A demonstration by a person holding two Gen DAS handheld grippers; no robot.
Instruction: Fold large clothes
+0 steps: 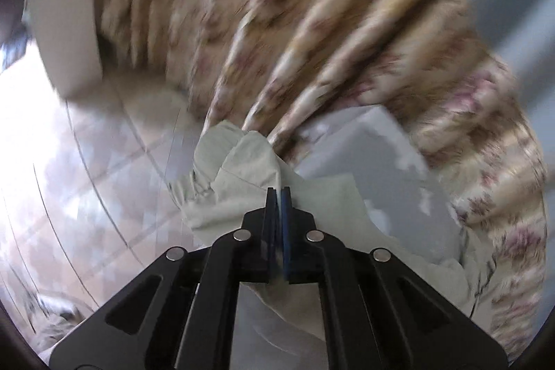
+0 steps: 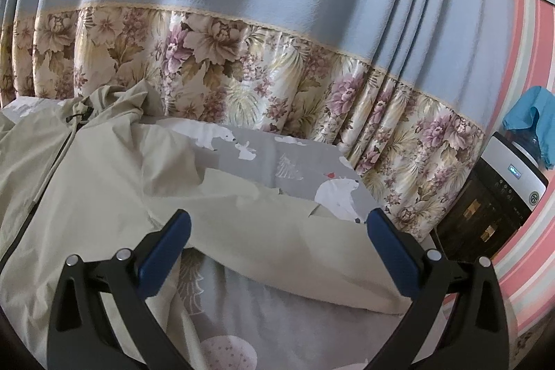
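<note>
Risk, slip: the left gripper (image 1: 277, 189) pinches only a thin bunch of fabric near an edge; a sharp pull could, by my reading, draw the cloth out of the pads.
Risk, drag: the rest of the jacket (image 2: 104, 182) lies loose on the bedsheet (image 2: 277, 162); lifting one end alone may tow the body out of line and spoil the fold.
Risk, blur: the left wrist view is smeared, so exactly which part of the garment is pinched cannot be told, though gathered elastic at lower centre suggests a cuff or hem.
Risk, snag: a dark zip (image 2: 52, 162) and a drawcord toggle (image 2: 74, 117) at the left of the right wrist view could catch in a crease.
Garment, look: pale beige, thin, crinkled shell cloth; hood or collar heaped at upper left, a long sleeve or panel running to the lower right.
Garment, place: spread on the grey polar-bear bedsheet, filling the left and centre of the right wrist view, in front of the floral-banded curtain (image 2: 277, 65).
Left gripper, state: clenched on a fold of the jacket, at lower centre of its own view.
Right gripper (image 2: 277, 224), state: released, jaws wide, poised over the long beige panel without touching it.
Surroundings: water dispenser (image 2: 503, 193) at right edge.
</note>
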